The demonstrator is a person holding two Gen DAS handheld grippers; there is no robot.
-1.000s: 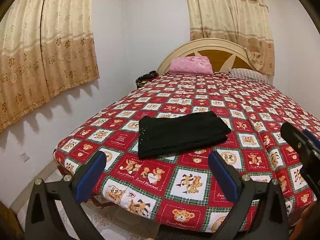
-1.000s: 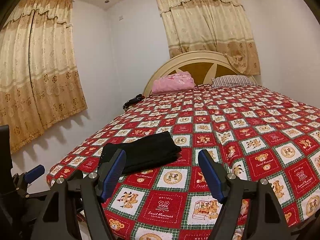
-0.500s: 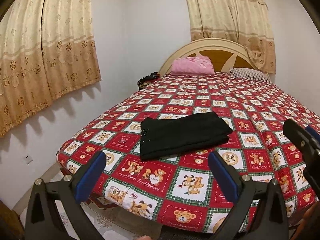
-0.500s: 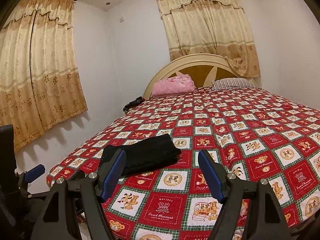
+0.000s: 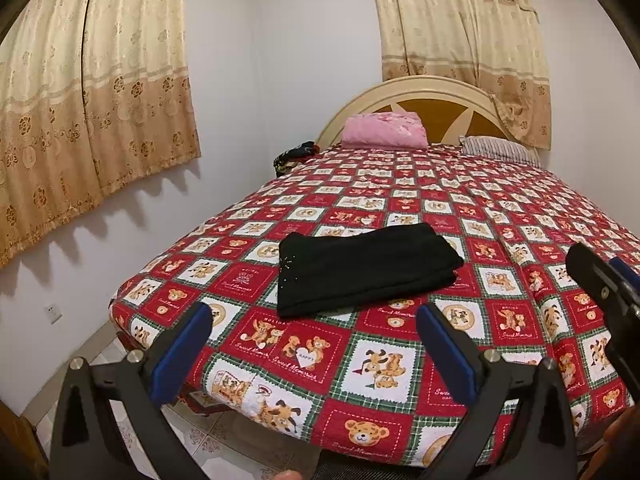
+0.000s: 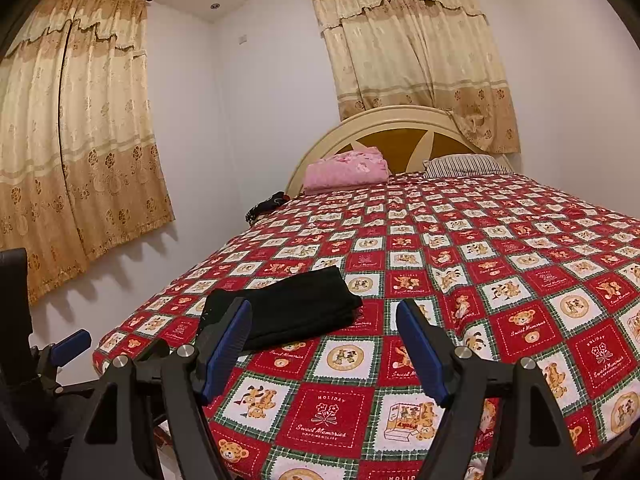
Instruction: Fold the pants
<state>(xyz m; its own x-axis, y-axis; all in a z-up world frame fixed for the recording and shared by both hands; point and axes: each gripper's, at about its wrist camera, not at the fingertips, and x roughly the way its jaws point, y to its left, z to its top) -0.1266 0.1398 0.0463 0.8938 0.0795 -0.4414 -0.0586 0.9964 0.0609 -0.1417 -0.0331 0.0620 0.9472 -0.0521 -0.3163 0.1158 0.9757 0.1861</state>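
Both hand-held grippers, left point(image 5: 314, 350) and right point(image 6: 324, 346), hang with jaws apart and empty at the near edge of the bed point(image 5: 400, 380). Just beyond lies one pair of black pants point(image 5: 364, 266), folded flat on the bedspread. They look soft, light and limp, best pinched at a corner or folded edge.

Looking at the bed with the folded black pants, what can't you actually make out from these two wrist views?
- Black pants: how many layers are folded; flat black cloth shows no detail in either view, and the right hand-held gripper has a finger across their near corner.
- Dark bundle at the bed's far corner: too small to identify.
- Striped pillow: mostly hidden behind the bedspread.
- Left hand-held gripper: its body is cut off by the bottom edge.
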